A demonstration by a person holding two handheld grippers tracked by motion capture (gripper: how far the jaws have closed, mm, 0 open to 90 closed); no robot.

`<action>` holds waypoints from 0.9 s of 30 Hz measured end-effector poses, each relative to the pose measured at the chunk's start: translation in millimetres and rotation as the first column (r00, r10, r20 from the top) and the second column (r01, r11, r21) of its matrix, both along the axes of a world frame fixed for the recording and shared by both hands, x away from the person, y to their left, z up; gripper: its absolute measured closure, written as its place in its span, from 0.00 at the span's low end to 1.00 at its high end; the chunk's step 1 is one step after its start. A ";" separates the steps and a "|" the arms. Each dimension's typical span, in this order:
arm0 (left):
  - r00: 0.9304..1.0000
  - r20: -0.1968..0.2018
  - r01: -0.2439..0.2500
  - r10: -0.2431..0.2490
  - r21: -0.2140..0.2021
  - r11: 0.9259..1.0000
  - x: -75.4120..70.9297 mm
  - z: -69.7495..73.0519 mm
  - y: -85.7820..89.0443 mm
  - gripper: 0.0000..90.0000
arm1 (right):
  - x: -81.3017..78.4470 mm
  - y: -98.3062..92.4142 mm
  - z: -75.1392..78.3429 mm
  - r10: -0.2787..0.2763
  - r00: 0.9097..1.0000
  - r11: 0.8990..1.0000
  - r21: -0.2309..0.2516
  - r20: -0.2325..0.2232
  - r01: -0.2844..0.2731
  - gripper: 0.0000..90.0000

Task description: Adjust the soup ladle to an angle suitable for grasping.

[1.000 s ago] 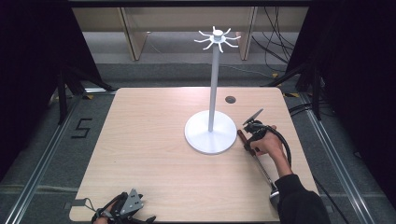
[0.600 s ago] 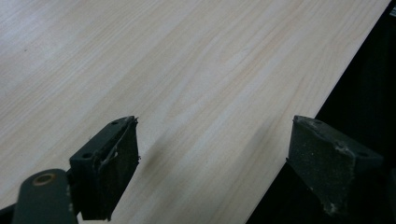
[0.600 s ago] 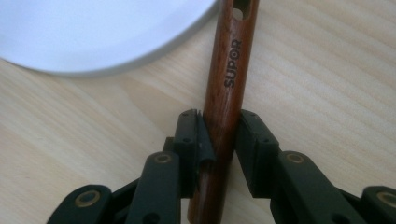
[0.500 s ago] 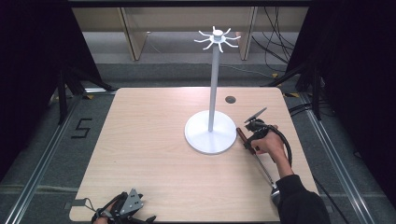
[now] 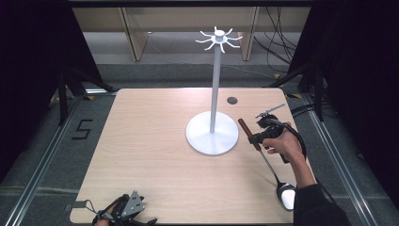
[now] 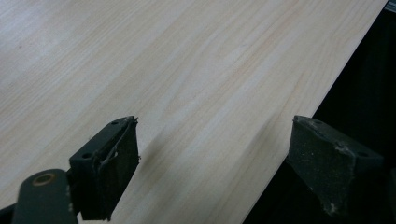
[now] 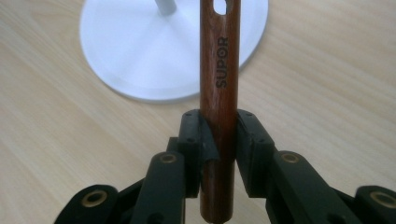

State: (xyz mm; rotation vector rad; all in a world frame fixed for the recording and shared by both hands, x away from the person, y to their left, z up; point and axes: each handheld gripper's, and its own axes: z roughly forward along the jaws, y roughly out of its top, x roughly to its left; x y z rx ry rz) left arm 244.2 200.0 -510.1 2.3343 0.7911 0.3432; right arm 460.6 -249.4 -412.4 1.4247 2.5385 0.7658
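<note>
Your right hand-held gripper (image 7: 218, 140) clamps a ladle's (image 5: 264, 157) brown wooden handle, marked SUPOR. Its metal bowl trails back toward your sleeve. Just ahead stands a white hook stand (image 5: 212, 132), upright.

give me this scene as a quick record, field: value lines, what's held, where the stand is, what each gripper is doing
surface: light wooden table
stand: white hook stand, upright, right of the table's middle, hooks bare
held item: ladle with brown wooden handle marked SUPOR, hanging hole at its end
ladle bowl: near the table's front right edge, beside the sleeve
right gripper: jaws shut on the handle, next to the stand's base
left gripper: jaws apart, nothing between them, at the table's front left edge
</note>
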 end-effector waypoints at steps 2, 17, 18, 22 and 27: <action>1.000 0.000 -0.002 0.002 0.000 1.000 -0.1 -0.1 0.1 0.17 | -6.1 -3.2 8.8 0.009 1.000 1.000 0.017 0.029 -0.009 0.82; 1.000 -0.001 -0.004 0.004 0.000 1.000 0.0 -0.6 -0.1 0.17 | -62.4 -21.1 59.0 0.100 0.948 0.982 0.121 0.303 -0.142 0.82; 1.000 -0.001 -0.004 0.004 -0.001 1.000 -0.1 -0.4 -0.1 0.17 | -65.7 -22.2 60.6 0.101 0.943 0.980 0.131 0.317 -0.149 0.82; 1.000 -0.001 -0.004 0.004 0.000 1.000 0.2 -0.7 -0.1 0.17 | -78.2 -24.1 64.5 0.075 0.926 0.974 0.172 0.369 -0.148 0.82; 1.000 -0.001 -0.006 0.006 -0.001 1.000 0.0 -0.4 -0.2 0.17 | -89.4 -28.2 71.1 0.076 0.914 0.967 0.192 0.399 -0.165 0.82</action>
